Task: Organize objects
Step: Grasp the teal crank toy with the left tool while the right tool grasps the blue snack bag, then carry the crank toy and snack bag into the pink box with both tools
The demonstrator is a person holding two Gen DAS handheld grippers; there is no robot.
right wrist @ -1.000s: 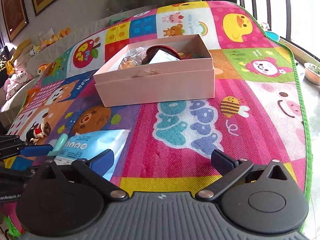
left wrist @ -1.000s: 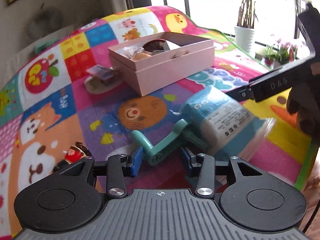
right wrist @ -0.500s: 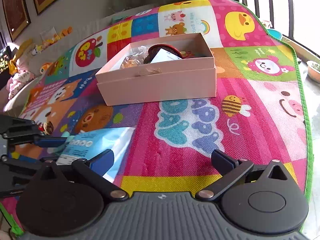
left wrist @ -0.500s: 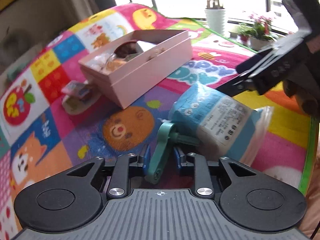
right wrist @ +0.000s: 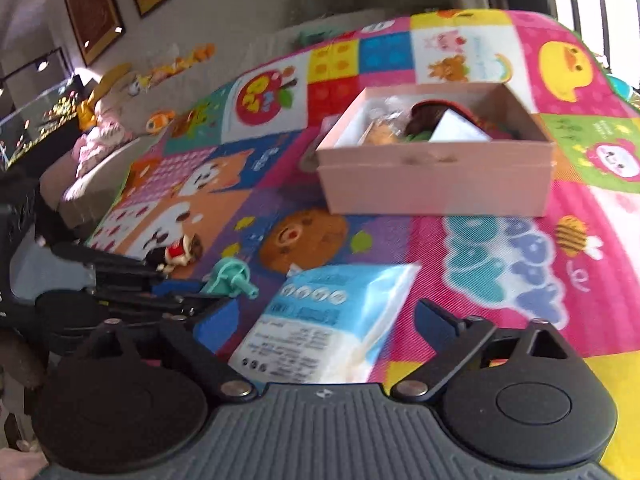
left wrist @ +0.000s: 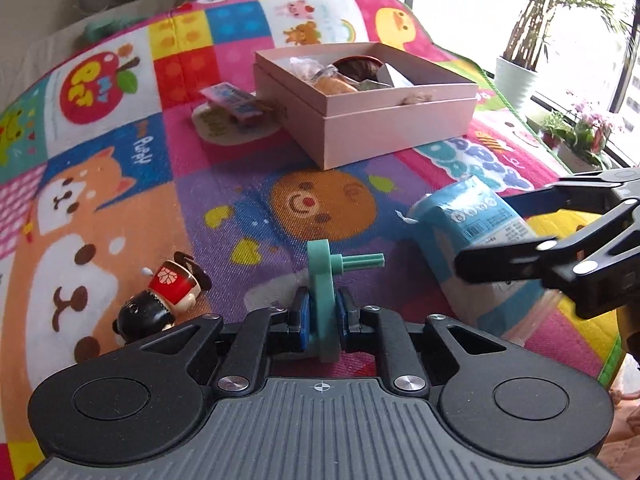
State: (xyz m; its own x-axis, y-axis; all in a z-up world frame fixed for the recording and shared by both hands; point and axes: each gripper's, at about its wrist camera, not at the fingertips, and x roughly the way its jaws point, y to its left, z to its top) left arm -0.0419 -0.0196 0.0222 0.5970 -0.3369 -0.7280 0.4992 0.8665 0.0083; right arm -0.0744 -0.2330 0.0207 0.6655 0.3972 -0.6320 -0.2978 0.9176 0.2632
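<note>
The left gripper (left wrist: 322, 314) has its fingers (left wrist: 301, 316) clamped tight on a teal plastic crank piece (left wrist: 326, 280), gripping its flat arm edge-on so that the round end and its short peg stick out ahead of the pads, above the purple square of the play mat (left wrist: 160, 168).

The right gripper (right wrist: 324, 328) is closing, its fingers (right wrist: 438, 322) still wide apart on either side of a light-blue wet-wipe pack (right wrist: 328, 320). The pack lies flat on the mat between them, and the pads do not visibly press it. In the left wrist view the same gripper comes in from the right edge of the mat, one finger over the pack (left wrist: 476, 236) and one beyond it.

A pink cardboard box (left wrist: 384, 120) sits open toward the far side of the mat, already holding a dark round item, some wrapped snacks and a white card. Just beside its left wall lie a small pink-and-blue packet (left wrist: 236, 102) and a flat oval card (left wrist: 218, 126) under it. Near the left gripper, on the orange dog patch, a small figurine (left wrist: 160, 300) in red and black lies on its side. Potted plants (left wrist: 520, 68) stand by the window past the mat's far right corner.
</note>
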